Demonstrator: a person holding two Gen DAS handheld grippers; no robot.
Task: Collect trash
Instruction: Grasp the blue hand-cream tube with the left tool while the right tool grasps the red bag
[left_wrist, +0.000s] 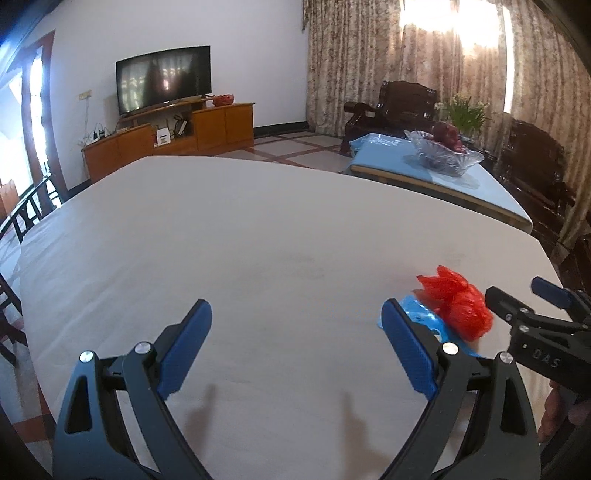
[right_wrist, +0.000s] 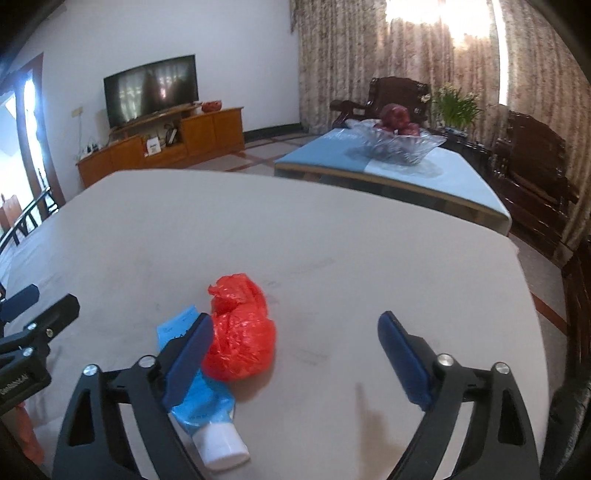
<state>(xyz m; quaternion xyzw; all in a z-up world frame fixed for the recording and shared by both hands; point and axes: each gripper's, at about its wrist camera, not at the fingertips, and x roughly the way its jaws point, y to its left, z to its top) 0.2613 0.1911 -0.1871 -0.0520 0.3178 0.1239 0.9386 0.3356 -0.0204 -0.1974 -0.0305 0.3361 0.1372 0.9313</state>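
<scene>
Left view: our left gripper (left_wrist: 295, 343) hangs w/ fingers spread over bare tabletop (left_wrist: 240, 240); red bag (left_wrist: 458, 304) and blue tube (left_wrist: 424, 319) lie off to its right.

Right view: right gripper (right_wrist: 295, 350), fingers spread, empty, is nearer. Bag (right_wrist: 240, 328) sits just inside its left finger; tube (right_wrist: 199, 391) runs front-to-back under it, white cap toward us, a detail the left view hides.

Left gripper (left_wrist: 295, 343) spread wide above table (left_wrist: 221, 240); red bag (left_wrist: 458, 306) lay beside blue tube (left_wrist: 421, 314).
</scene>
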